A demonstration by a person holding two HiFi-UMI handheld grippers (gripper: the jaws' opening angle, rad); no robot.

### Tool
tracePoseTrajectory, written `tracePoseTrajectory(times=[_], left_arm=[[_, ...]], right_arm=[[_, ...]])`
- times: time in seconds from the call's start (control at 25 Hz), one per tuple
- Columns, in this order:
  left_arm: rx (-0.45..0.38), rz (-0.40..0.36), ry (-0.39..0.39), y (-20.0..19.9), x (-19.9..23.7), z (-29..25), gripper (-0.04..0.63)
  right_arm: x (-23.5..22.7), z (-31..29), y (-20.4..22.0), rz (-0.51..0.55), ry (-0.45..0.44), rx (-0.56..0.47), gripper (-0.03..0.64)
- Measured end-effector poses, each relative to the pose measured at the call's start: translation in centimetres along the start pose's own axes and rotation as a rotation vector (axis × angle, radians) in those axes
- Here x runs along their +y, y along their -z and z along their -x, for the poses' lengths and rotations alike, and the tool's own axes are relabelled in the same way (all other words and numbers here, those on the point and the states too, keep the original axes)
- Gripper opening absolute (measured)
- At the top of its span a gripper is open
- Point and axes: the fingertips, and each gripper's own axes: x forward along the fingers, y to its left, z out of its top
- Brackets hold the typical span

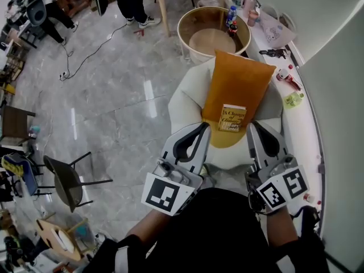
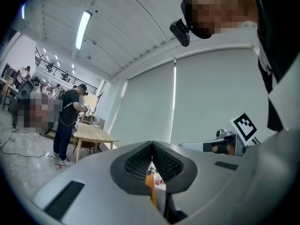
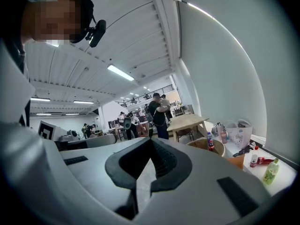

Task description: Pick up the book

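A yellow book (image 1: 232, 118) lies face up on an orange cushion (image 1: 239, 78), which leans on a white armchair (image 1: 186, 98). Both grippers are held level just short of the chair's front edge. My left gripper (image 1: 205, 126) is below and left of the book, jaws together and nothing in them. My right gripper (image 1: 252, 125) is just right of the book's lower corner, also shut and empty. In the left gripper view the closed jaws (image 2: 152, 145) hide nearly everything ahead but a strip of the orange cushion (image 2: 151, 184). The right gripper view shows its shut jaws (image 3: 151, 139).
Behind the armchair stands a round wooden tub (image 1: 187, 24) with bottles (image 1: 231, 19) on its rim. A white ledge (image 1: 310, 135) with bottles and small items runs along the right wall. A dark chair (image 1: 68, 181) stands at the left. People stand by a wooden table (image 3: 187, 122) farther off.
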Motion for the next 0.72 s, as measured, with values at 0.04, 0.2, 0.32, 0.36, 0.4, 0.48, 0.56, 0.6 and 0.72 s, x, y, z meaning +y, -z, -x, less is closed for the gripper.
tracePoseTrajectory(times=[0.04,0.2,0.32,0.36,0.4,0.48,0.56,0.6,0.72], left_arm=[[0.003,0.000,0.000,0.1,0.2,0.1,0.005],[-0.009,0.006,0.021,0.1,0.1,-0.2,0.005],[-0.021,0.015,0.031,0.1,0.1,-0.3,0.005],[-0.014,0.011,0.031,0.2,0.2,-0.3,0.005],[-0.002,0.009,0.029,0.5,0.2,-0.3,0.005],[0.003,0.021,0.025,0.6,0.4,-0.4,0.005],[-0.007,0.040,0.024,0.4,0.3,-0.4,0.005],[-0.006,0.043,0.029,0.5,0.2,-0.3,0.005],[-0.030,0.052,0.044,0.2,-0.2,-0.1,0.005]], right_arm=[[0.2,-0.1,0.1,0.005,-0.001,0.001,0.009],[0.4,-0.5,0.0,0.022,0.004,0.000,0.009],[0.3,-0.5,-0.3,0.024,0.014,-0.004,0.009],[0.3,-0.4,-0.3,0.024,0.016,-0.004,0.009],[0.2,-0.4,-0.3,0.025,0.017,-0.003,0.009],[0.1,-0.2,-0.3,0.029,0.021,-0.002,0.009],[0.0,0.0,-0.5,0.028,0.027,-0.005,0.009],[0.0,0.2,-0.7,0.026,0.032,-0.008,0.009],[0.1,0.8,-0.6,0.022,0.048,-0.008,0.009]])
